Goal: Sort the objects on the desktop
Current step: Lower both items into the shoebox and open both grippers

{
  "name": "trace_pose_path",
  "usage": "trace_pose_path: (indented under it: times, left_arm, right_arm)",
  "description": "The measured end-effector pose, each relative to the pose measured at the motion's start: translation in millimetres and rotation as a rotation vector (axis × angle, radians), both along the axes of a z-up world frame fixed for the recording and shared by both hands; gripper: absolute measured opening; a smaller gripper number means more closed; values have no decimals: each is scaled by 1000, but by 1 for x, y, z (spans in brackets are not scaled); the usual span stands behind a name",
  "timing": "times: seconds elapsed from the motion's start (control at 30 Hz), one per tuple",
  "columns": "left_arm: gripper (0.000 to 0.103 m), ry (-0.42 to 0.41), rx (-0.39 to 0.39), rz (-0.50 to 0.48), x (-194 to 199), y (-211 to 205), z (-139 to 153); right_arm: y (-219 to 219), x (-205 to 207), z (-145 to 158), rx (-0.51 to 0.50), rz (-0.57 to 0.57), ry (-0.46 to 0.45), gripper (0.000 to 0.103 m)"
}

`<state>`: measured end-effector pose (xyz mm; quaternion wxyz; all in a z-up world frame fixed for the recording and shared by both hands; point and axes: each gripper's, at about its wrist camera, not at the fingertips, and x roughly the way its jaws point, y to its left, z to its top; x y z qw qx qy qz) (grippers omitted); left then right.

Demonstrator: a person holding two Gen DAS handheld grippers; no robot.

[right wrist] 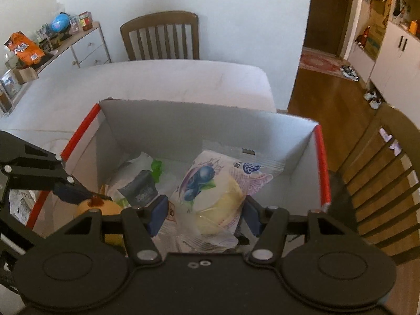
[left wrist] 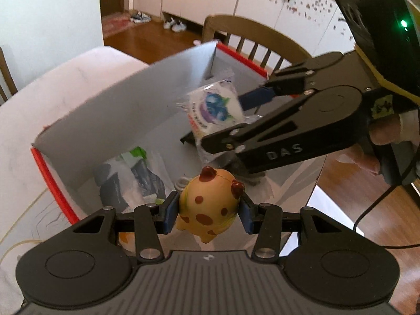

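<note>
As sorting proceeds, left gripper [left wrist: 208,214] clamps a spotted toy [left wrist: 208,204] and right gripper [right wrist: 203,216] pinches a blueberry bun packet [right wrist: 210,194], both poised above the box [right wrist: 183,120] below their jaws for dropping.

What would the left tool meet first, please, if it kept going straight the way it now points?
Probably the crumpled dark wrapper on the floor of the box, just past the giraffe toy held by the left tool; depth is unclear.

Yellow toy [left wrist: 210,204] with brown spots; white blueberry-printed packet [right wrist: 210,197]; grey, red-edged box [right wrist: 199,128].
</note>
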<state>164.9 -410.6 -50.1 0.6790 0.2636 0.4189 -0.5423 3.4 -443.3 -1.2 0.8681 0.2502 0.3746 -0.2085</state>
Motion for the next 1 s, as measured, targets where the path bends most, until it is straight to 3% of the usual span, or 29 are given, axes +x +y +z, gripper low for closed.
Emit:
trace_pose_path:
  times: [0.43, 1.0]
  left_arm:
    - [47, 71, 80, -9, 5, -3, -23]
    - [48, 137, 81, -17, 10, -2, -27]
  right_arm:
    - [2, 15, -22, 35, 83, 48, 61]
    - [16, 33, -29, 12, 186, 151, 63]
